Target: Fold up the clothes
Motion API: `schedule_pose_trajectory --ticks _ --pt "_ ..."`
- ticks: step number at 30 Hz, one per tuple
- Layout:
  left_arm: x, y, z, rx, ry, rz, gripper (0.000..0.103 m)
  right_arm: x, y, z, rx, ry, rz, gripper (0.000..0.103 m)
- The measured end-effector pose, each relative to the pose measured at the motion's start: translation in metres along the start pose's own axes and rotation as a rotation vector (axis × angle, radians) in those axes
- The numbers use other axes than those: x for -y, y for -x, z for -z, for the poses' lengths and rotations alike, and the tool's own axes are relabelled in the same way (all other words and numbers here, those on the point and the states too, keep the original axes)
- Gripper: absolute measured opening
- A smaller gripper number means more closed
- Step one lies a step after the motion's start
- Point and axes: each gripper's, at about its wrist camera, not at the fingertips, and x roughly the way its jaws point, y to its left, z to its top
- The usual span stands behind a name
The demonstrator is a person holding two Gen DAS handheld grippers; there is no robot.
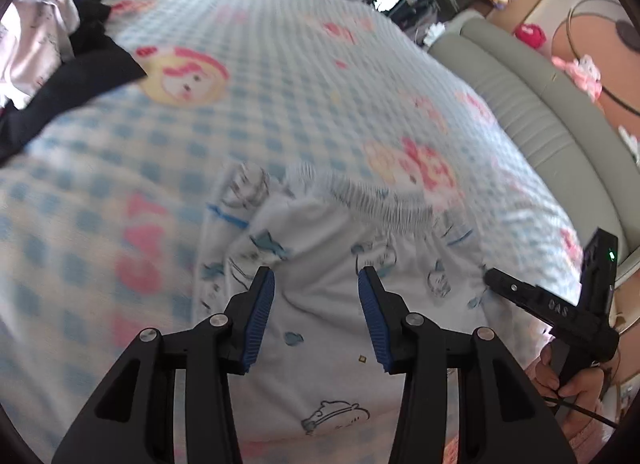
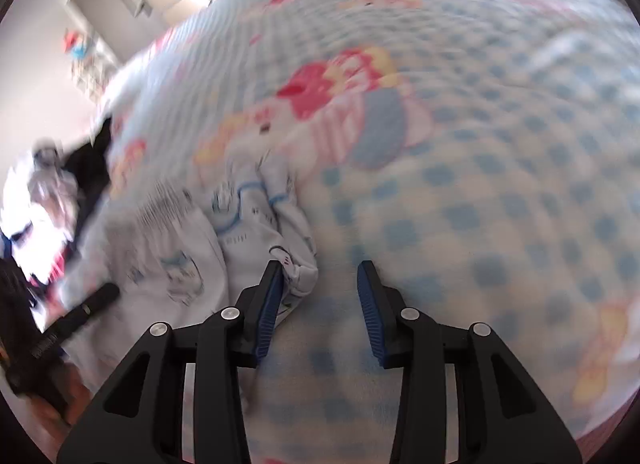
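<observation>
Pale printed garment [image 1: 320,328] blurred, cut off below both spread, empty grippers, left gripper [image 1: 316,276], right gripper [image 2: 320,268]

A blue-checked cartoon bedspread [image 1: 280,64] covers the bed; grey padded headboard [image 1: 532,104] beside it.

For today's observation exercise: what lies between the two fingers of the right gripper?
In the right wrist view, only the checked bedspread shows between the fingers of the open right gripper. The printed white garment bunches just beside its left finger.
</observation>
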Motion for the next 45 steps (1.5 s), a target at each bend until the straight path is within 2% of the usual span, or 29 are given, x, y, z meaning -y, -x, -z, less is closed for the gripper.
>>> schedule_pose_trajectory --ticks 3,6,9,11,13,15,17,18,21,25,29,35,38,40,45 --pt "0.005 -0.003 -0.005 0.01 -0.03 -0.024 0.046 -0.026 0.019 -0.005 0.054 0.13 0.0 0.041" --pt "0.019 -0.015 -0.012 -0.011 -0.098 -0.04 0.048 -0.056 0.017 -0.012 0.014 0.207 -0.124 0.041" --pt "0.033 -0.033 -0.021 -0.045 -0.187 -0.117 0.051 -0.089 -0.011 -0.004 -0.077 0.321 -0.142 0.041" --pt "0.027 -0.049 -0.03 -0.092 -0.203 -0.215 0.052 -0.1 -0.035 0.005 -0.135 0.392 -0.077 0.04" --pt "0.016 -0.048 -0.035 -0.098 -0.171 -0.203 0.053 -0.101 -0.05 0.013 -0.16 0.444 -0.006 0.035" --pt "0.007 -0.04 -0.037 -0.076 -0.144 -0.188 0.053 -0.089 -0.039 0.008 -0.125 0.392 -0.017 0.033" --pt "0.007 -0.024 -0.038 -0.018 -0.137 -0.179 0.053 -0.074 -0.024 0.001 -0.069 0.318 0.038 0.035" --pt "0.009 -0.015 -0.037 0.009 -0.135 -0.167 0.051 -0.069 -0.016 -0.001 -0.048 0.298 0.035 0.035" --pt "0.022 0.018 -0.022 0.068 -0.131 -0.091 0.052 -0.057 0.001 -0.002 -0.041 0.249 -0.045 0.04" --pt "0.029 0.017 0.015 0.003 -0.115 -0.041 0.053 -0.065 0.005 0.02 -0.077 0.229 -0.126 0.04" --pt "0.019 -0.004 0.035 -0.087 -0.11 -0.115 0.05 -0.071 -0.012 0.041 -0.112 0.25 -0.105 0.041" --pt "-0.007 0.025 0.021 -0.028 -0.006 -0.119 0.05 -0.057 -0.004 0.045 -0.101 0.233 -0.03 0.041" --pt "-0.011 0.032 0.025 -0.027 0.003 -0.089 0.051 -0.049 0.011 0.043 -0.07 0.202 -0.157 0.041" --pt "-0.006 0.031 0.035 -0.046 0.005 -0.076 0.052 -0.057 0.015 0.046 -0.064 0.222 -0.191 0.044" --pt "-0.007 0.025 0.051 -0.076 -0.013 -0.138 0.051 -0.078 -0.003 0.068 -0.124 0.283 -0.134 0.044"
